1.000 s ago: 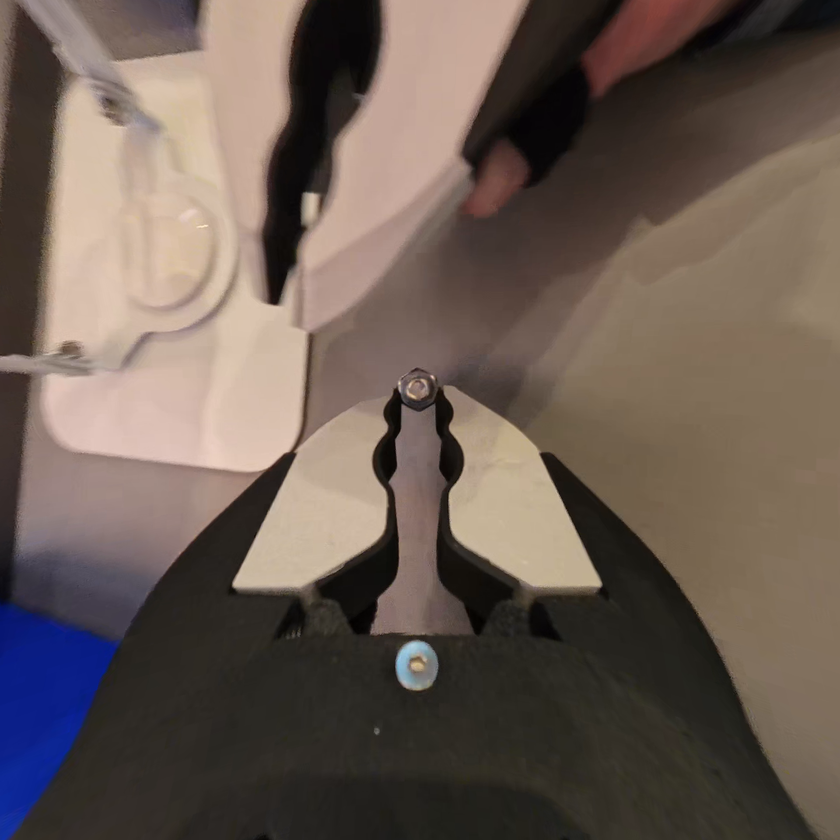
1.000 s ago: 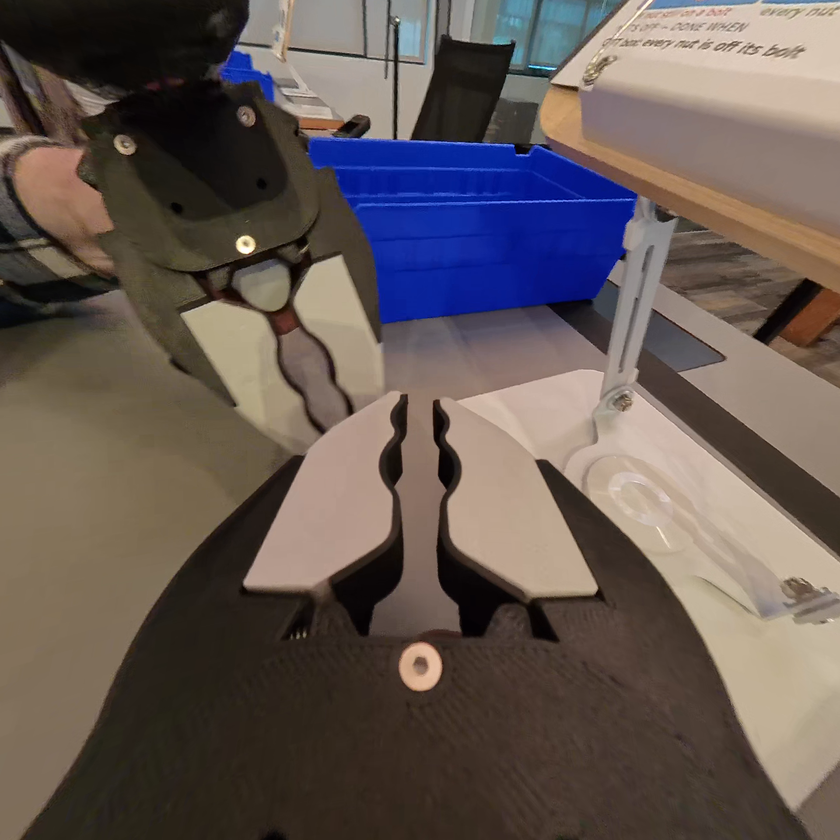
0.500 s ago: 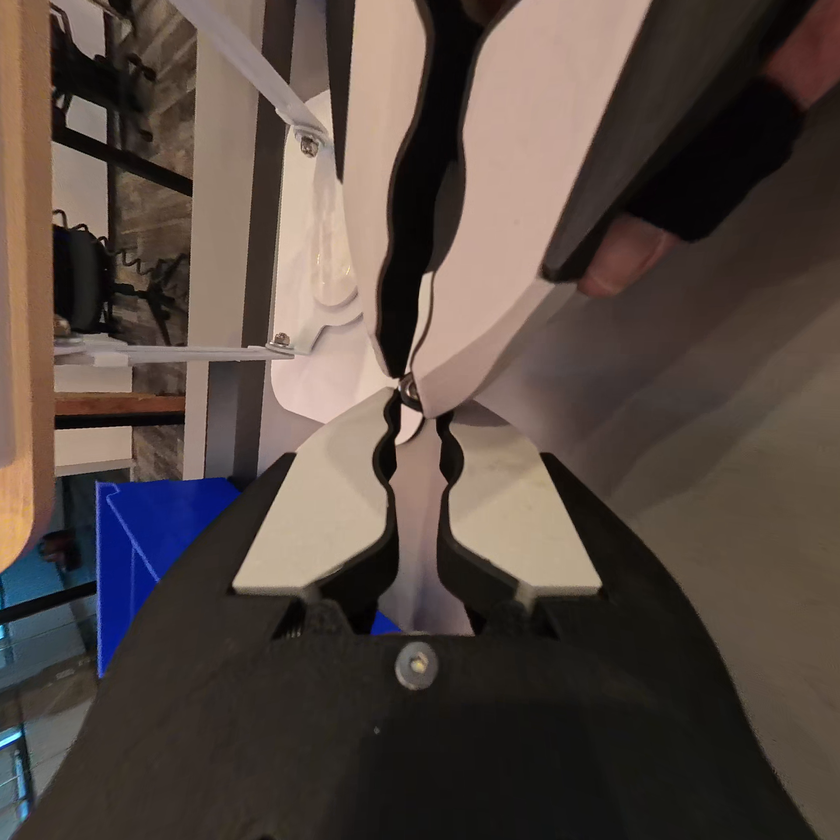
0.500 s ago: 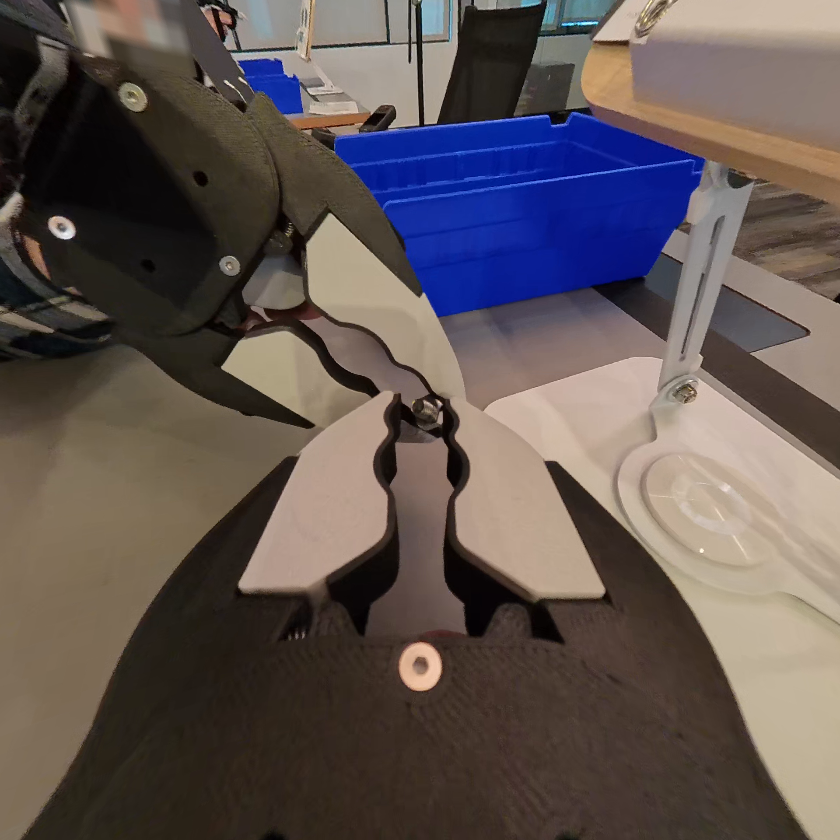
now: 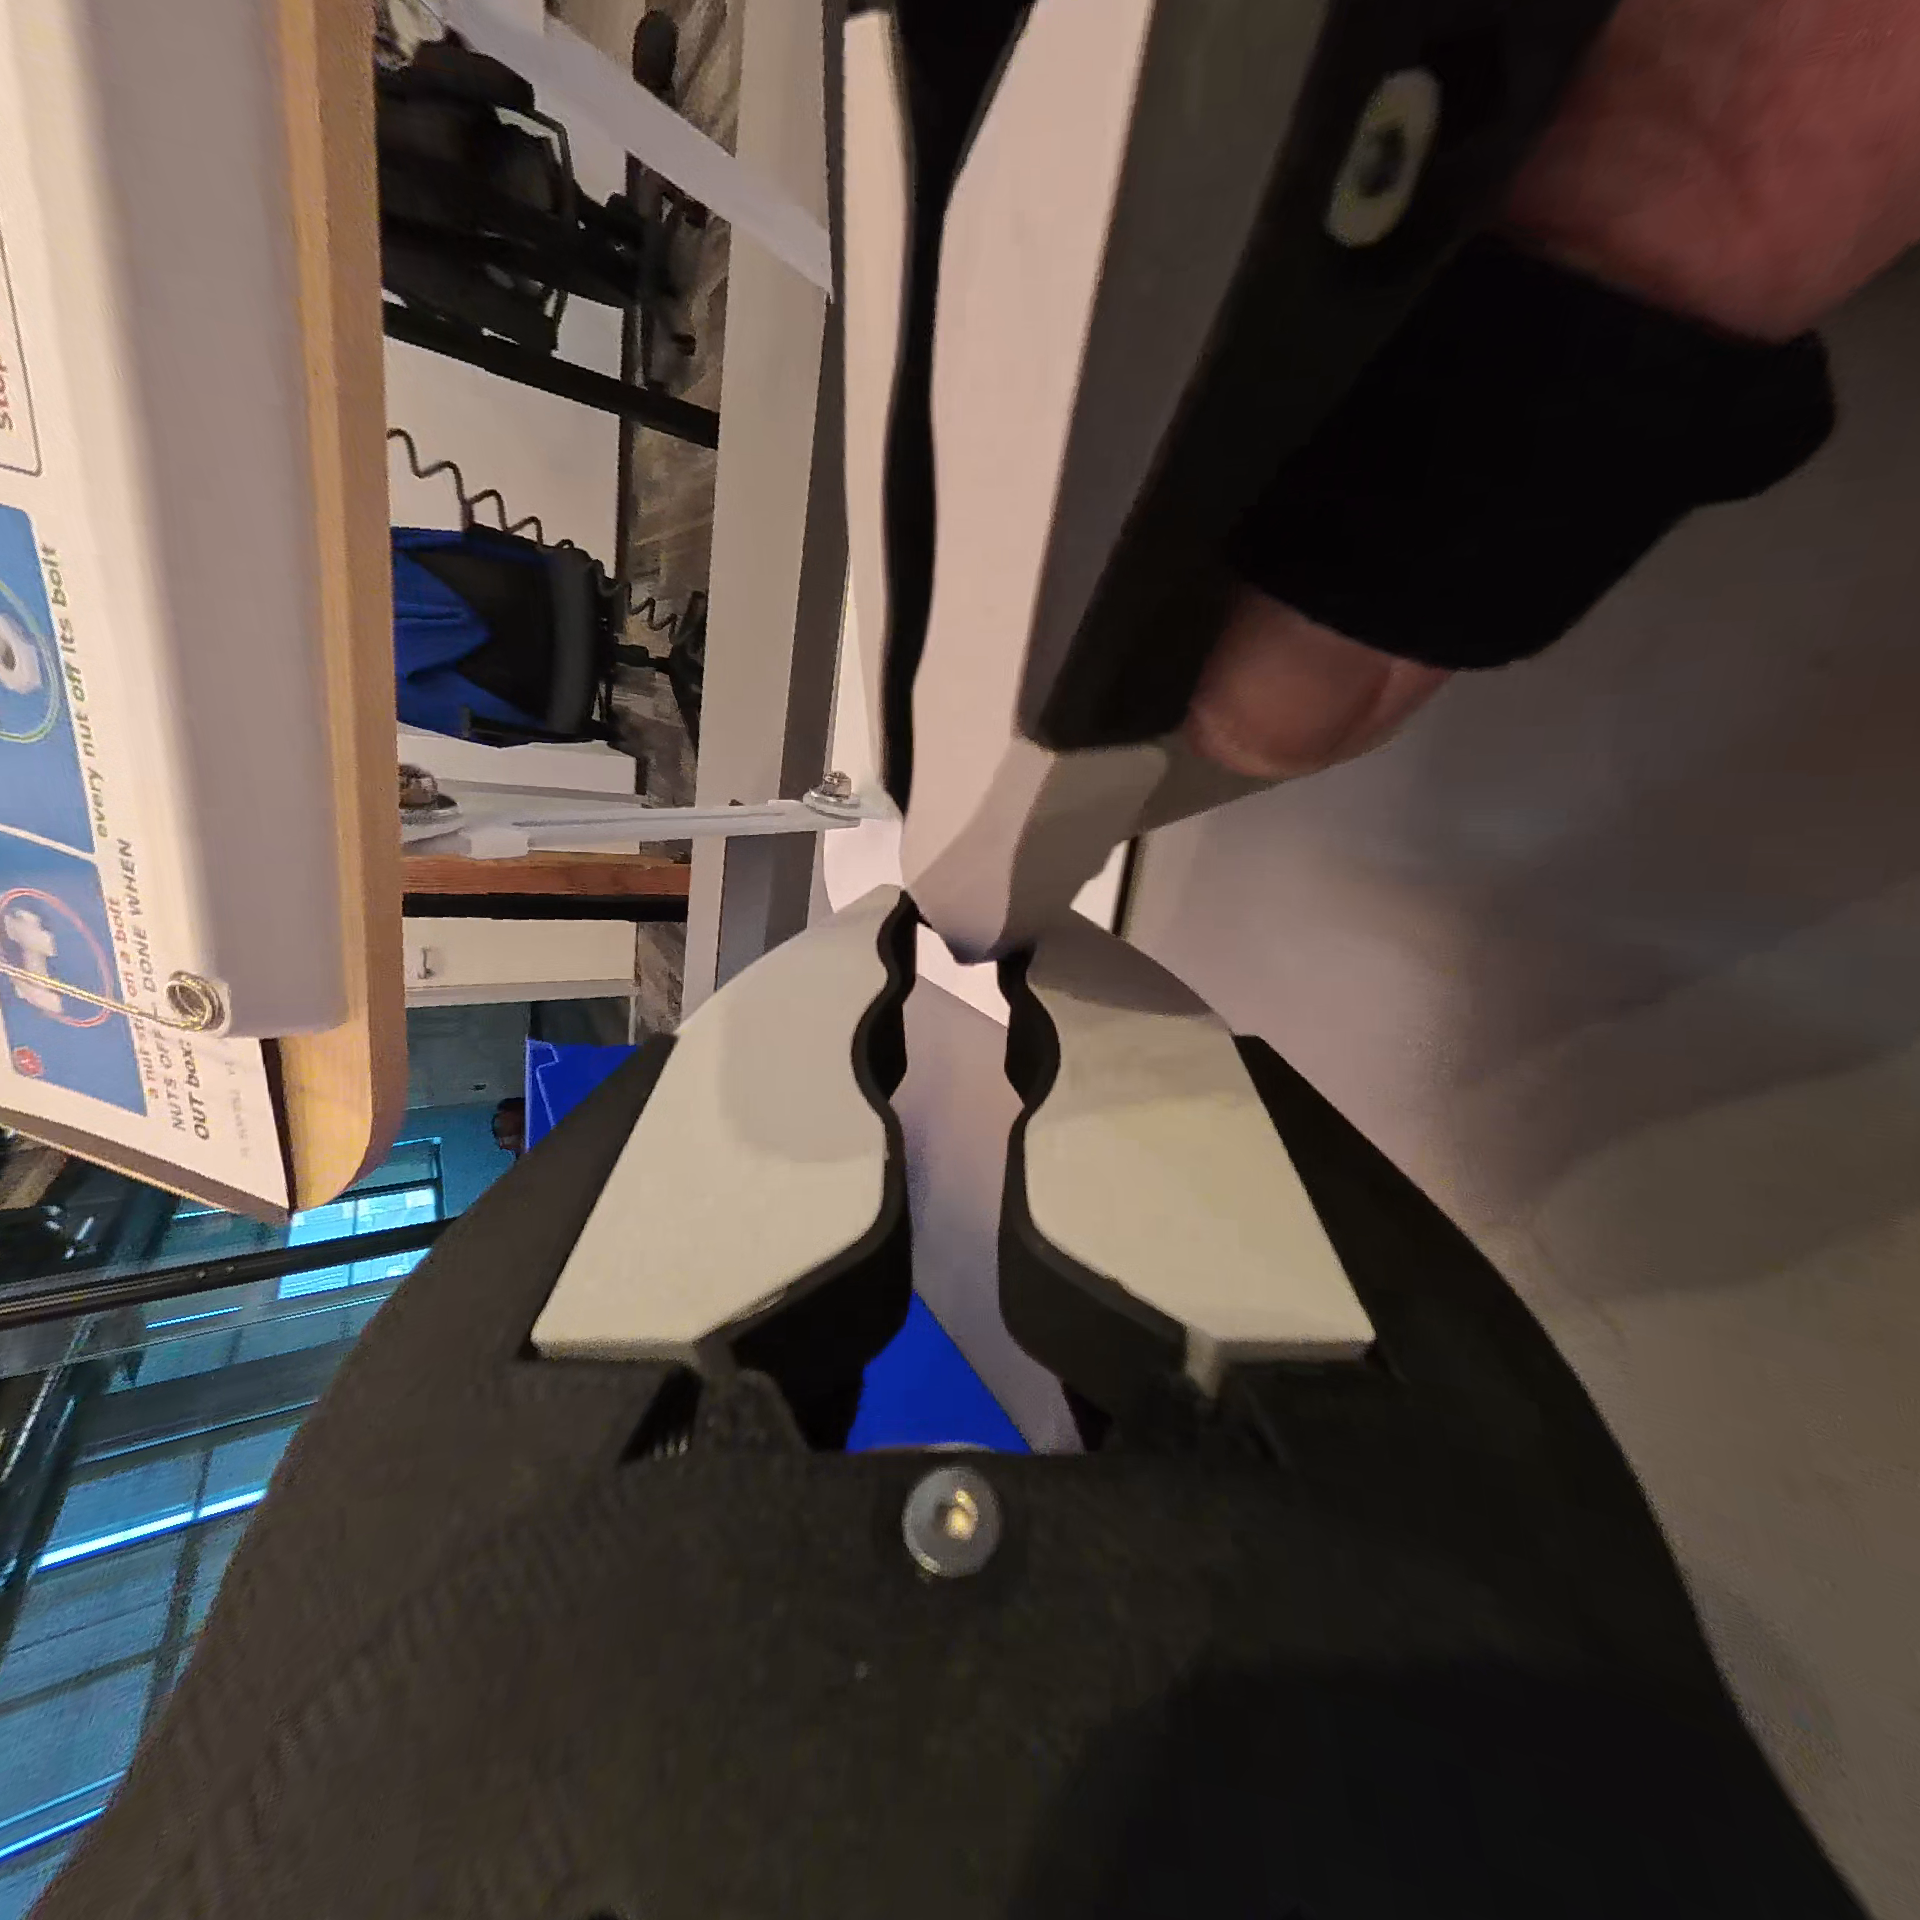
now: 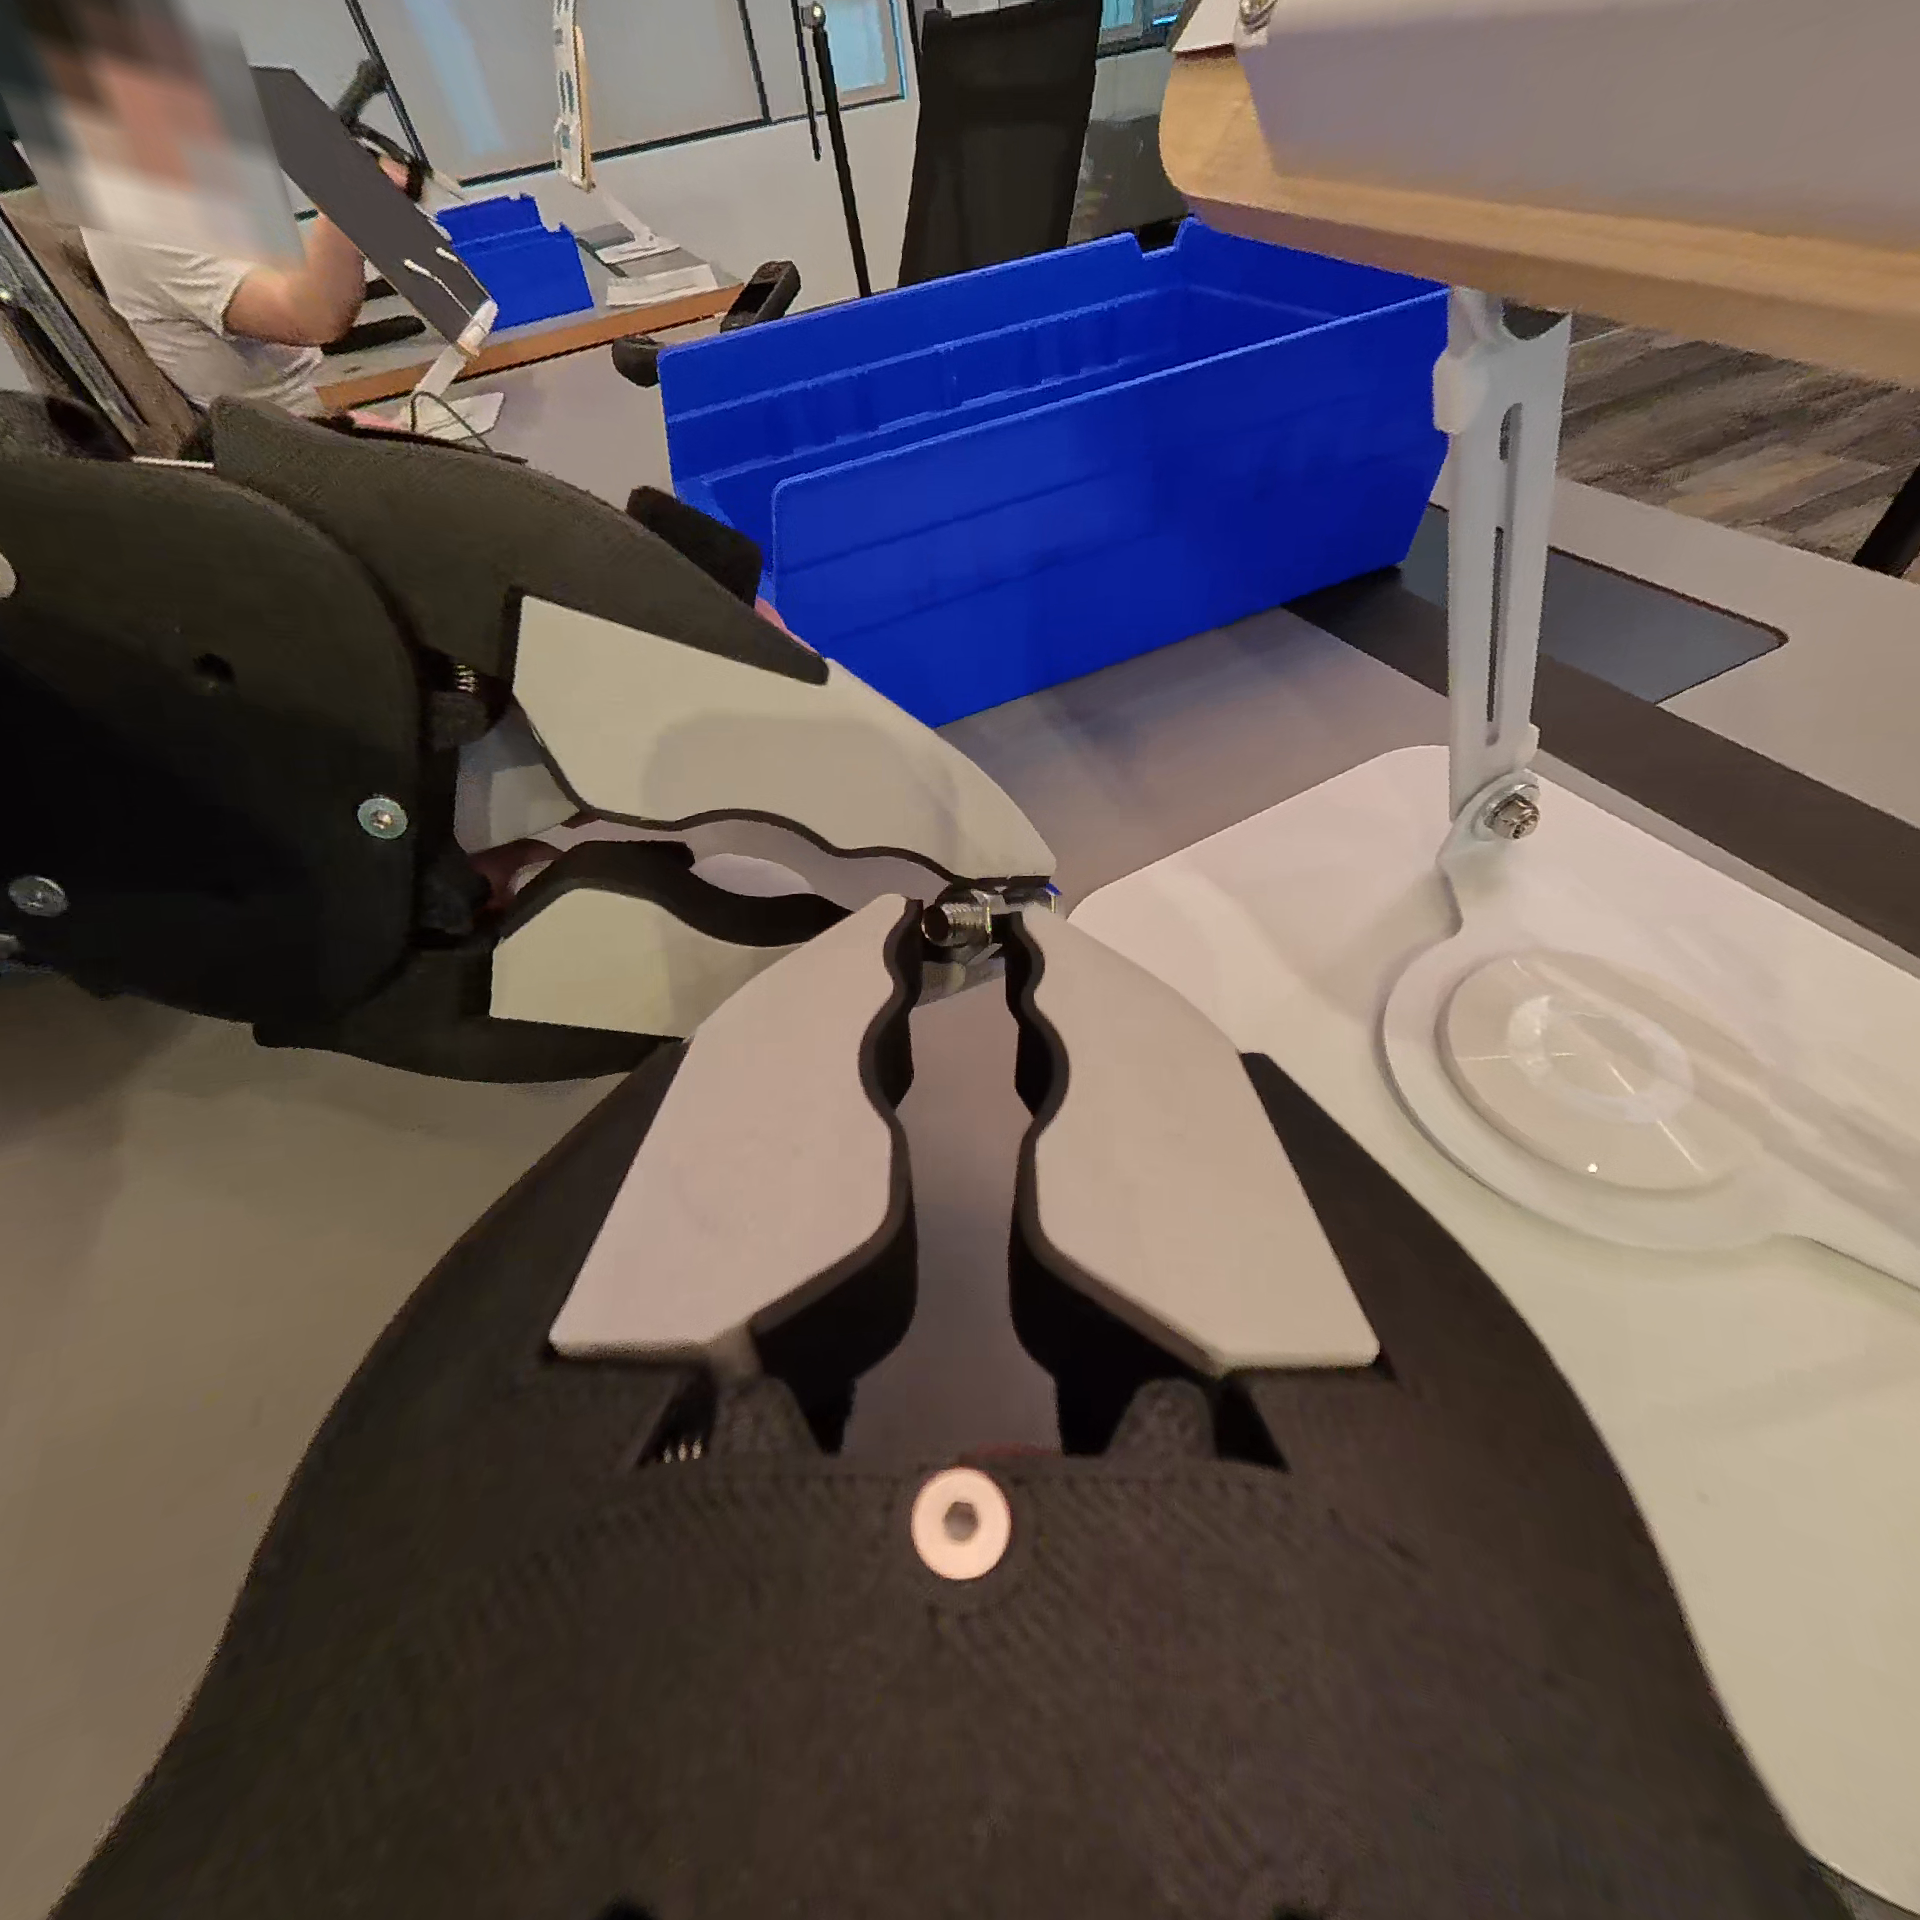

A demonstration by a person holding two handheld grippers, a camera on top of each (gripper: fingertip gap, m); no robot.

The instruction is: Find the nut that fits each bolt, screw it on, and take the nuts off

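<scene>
Your left tongs (image 6: pixel 1023 899) clamp the bolt (image 6: pixel 971 920) lying sideways — its threaded end points left — while your right tongs (image 6: pixel 961 951) pinch the nut (image 6: pixel 961 971) on it.

Grey table (image 6: pixel 208 1195) lies open at left; blue bin (image 6: pixel 1039 520) blocks far side, white stand (image 6: pixel 1491 644) crowds right.

Blue bin (image 6: pixel 1049 499), white stand (image 6: pixel 1491 665).

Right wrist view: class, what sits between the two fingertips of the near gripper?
In the right wrist view, a small silver bolt with a nut on it lies between the right gripper's fingertips; the left gripper reaches in sideways and holds the bolt's far end.
</scene>
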